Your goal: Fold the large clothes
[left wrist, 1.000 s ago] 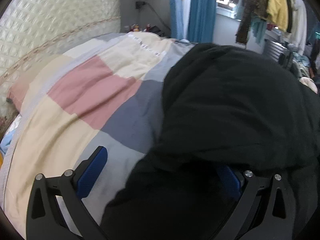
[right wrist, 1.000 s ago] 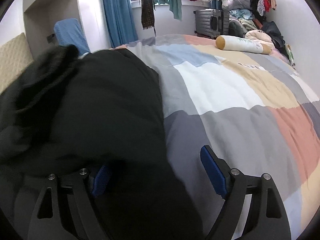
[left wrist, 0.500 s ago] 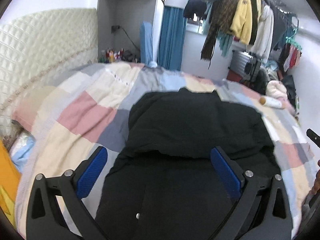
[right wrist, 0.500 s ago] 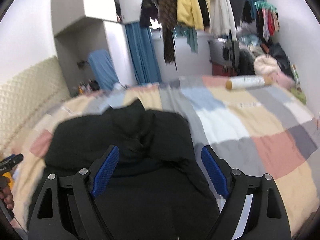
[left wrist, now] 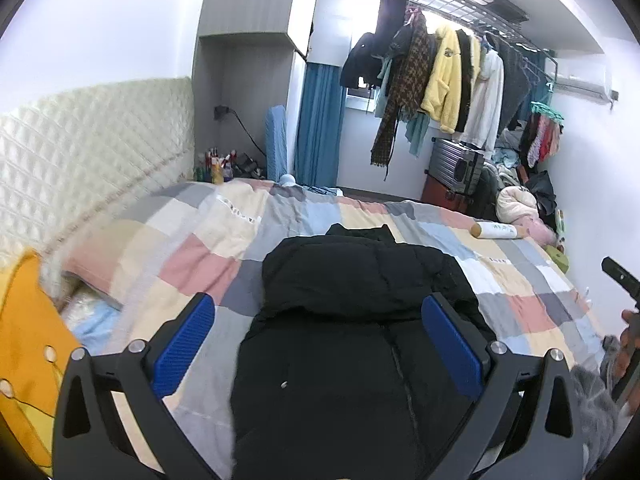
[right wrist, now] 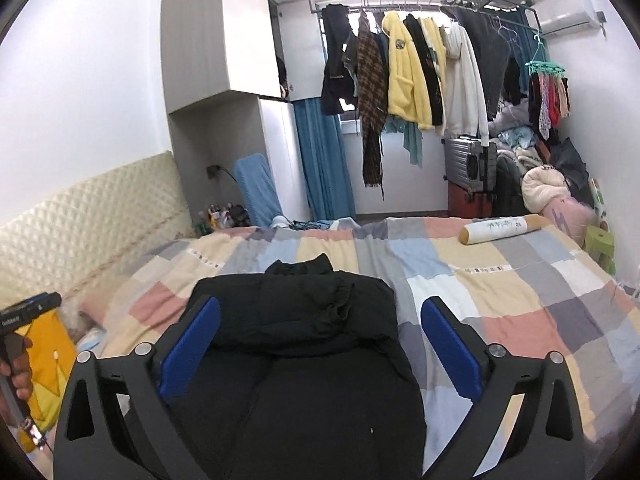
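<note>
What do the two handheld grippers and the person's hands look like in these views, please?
Both the left gripper and the right gripper have matte black angular frames with triangular cut-outs and silver bolts. Their fingers carry ribbed bright blue pads. The left gripper's black handle bears small white lettering, illegible here. The hand gripping it is bare; no cables are visible.

My feeds are bright and evenly lit; daylight glares from the far window (left wrist: pixel 358 94) behind hanging clothes. Fisheye bending curves walls toward dark corners. The left headboard (left wrist: pixel 80 168) smears slightly; shadows stay soft.
</note>
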The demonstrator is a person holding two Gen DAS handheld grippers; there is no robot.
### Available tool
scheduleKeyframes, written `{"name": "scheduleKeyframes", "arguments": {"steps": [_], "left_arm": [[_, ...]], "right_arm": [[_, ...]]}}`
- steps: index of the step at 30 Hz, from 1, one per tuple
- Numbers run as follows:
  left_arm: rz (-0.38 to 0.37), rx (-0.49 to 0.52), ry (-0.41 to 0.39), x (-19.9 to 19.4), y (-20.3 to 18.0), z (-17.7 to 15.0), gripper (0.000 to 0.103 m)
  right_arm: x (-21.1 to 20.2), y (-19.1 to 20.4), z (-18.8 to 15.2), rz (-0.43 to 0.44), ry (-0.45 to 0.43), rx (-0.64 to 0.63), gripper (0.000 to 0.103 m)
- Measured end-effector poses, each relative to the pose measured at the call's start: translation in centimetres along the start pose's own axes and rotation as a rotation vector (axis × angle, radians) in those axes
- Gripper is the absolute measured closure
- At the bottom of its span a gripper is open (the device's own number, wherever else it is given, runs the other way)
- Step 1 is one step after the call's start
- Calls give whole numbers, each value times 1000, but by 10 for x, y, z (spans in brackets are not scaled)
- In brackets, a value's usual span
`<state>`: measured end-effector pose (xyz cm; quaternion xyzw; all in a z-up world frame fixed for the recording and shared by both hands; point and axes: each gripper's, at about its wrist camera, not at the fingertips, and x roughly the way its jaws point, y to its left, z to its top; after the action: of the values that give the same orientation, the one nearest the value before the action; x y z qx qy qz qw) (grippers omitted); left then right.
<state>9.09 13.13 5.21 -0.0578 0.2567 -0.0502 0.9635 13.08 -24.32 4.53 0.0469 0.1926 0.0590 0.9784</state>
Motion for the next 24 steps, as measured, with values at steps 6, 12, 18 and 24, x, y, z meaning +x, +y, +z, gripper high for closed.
{"name": "scheduleKeyframes", "arguments": {"steps": [6,12,18,24], "left_arm": [[-24,-53,1,-41,46,-3,0],[-47,-151,78,-36,114,-22,0],[-181,-394,255,30,173,-87,0],[-280,-487,416,101,180,-157,1]], "right_arm": [[-42,-18,-2,45,17,-5,1],[-50,-69,-22,70,103,85,1],[-12,-127,-94,115,258,276,1],[49,-136,-186,176,452,370,4]]}}
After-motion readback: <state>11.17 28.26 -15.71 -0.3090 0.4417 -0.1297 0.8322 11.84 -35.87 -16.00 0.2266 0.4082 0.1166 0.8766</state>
